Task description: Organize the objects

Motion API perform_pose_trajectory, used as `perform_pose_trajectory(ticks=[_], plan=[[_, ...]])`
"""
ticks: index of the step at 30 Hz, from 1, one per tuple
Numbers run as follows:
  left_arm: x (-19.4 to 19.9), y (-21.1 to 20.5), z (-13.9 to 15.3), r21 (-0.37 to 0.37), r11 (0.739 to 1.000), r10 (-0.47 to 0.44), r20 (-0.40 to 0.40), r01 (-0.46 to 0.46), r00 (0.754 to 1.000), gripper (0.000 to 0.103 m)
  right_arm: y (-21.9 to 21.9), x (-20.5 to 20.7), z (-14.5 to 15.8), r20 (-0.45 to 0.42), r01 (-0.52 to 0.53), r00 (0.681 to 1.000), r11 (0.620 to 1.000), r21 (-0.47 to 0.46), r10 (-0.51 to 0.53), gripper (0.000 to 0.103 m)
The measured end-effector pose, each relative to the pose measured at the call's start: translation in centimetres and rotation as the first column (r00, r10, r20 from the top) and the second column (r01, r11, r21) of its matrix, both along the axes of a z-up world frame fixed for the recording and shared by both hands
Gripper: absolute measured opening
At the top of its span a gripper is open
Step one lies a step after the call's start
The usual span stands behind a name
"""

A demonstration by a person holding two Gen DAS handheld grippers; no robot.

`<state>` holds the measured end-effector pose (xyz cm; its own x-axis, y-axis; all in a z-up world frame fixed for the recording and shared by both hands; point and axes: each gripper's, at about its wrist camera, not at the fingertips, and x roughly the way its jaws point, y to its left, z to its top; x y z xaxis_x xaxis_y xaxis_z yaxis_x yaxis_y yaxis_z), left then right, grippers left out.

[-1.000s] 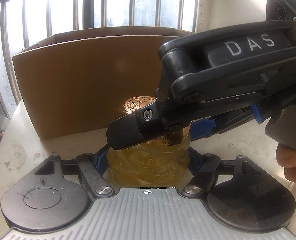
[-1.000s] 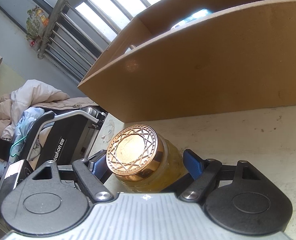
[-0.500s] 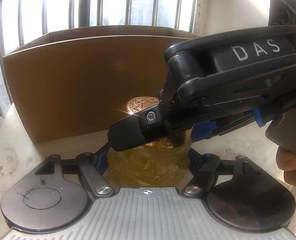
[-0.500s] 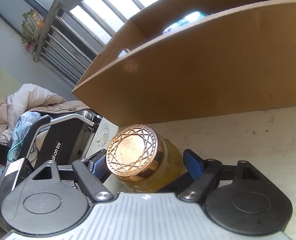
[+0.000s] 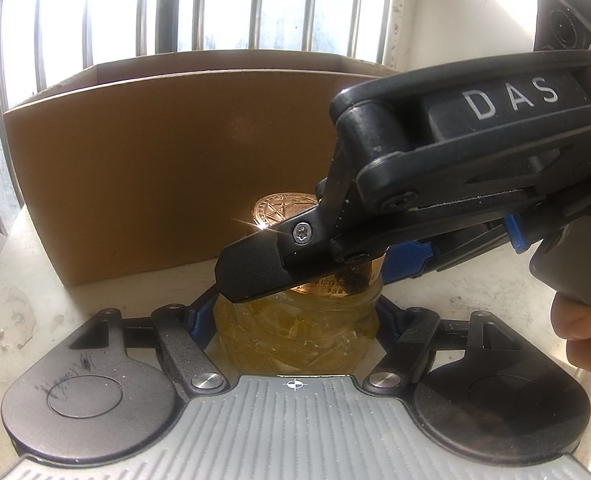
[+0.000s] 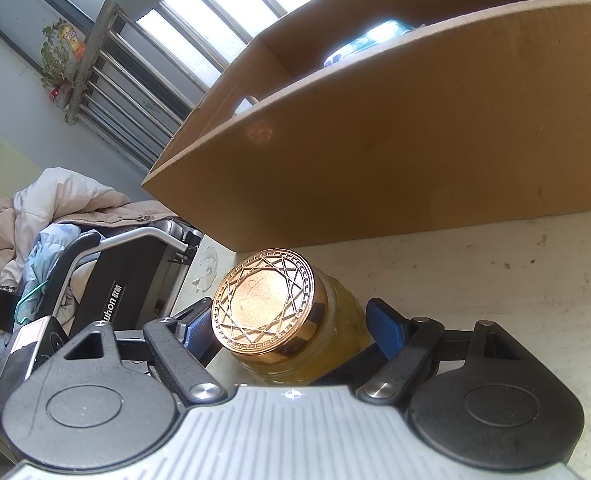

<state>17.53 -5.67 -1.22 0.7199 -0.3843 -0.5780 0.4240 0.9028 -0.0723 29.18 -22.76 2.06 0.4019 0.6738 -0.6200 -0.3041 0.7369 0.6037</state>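
Before the cardboard box [image 5: 167,168], both tongs clamp yellow-filled jar [image 5: 295,332], gold lid [image 6: 263,304].

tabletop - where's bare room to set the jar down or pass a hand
Bare tabletop lies right of the jar, in front of the cardboard box. A narrower strip lies left of the left tongs. Around the jar it is crowded: both tongs straddle it.

A jar [image 6: 295,320] is standing on the desk [image 6: 495,280] before a cardboard box [image 6: 415,140] (barred window [image 5: 255,4] behind), sitting between both grippers' fingers.
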Motion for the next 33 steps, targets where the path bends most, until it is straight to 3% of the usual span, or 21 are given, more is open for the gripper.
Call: perform_pose_trajectory(ticks=[9,17,21,27,33], plan=[[-0.5,-0.5,-0.1,0.008,1.000,-0.007,-0.001,0.007,1.000,0.081,1.2,-1.1,0.5,0.070,-0.020,0.997,0.997,-0.077,0.025,0.084],[-0.9,-0.9,-0.4,-0.008,1.000,-0.020,-0.003,0.020,1.000,0.089,0.8,-1.4,0.3,0.064,-0.034,0.997,0.998,-0.044,0.037,0.086],[-1.0,-1.4,-0.6,-0.013,0.999,-0.033,-0.004,0.033,0.999,0.096,0.7,-1.9,-0.2,0.078,-0.057,0.995,0.998,-0.038,0.060,0.093],[-1.1,-2.4,-0.7,0.008,0.999,-0.043,-0.005,0.043,0.999,0.098,-0.5,-2.0,-1.1,0.076,-0.048,0.996,0.997,0.062,0.044,0.100],[-1.2,-4.1,-0.8,0.043,0.998,-0.047,-0.013,0.047,0.999,0.102,-1.9,-0.9,-1.7,-0.005,-0.031,0.999,0.986,0.165,0.032,0.102]])
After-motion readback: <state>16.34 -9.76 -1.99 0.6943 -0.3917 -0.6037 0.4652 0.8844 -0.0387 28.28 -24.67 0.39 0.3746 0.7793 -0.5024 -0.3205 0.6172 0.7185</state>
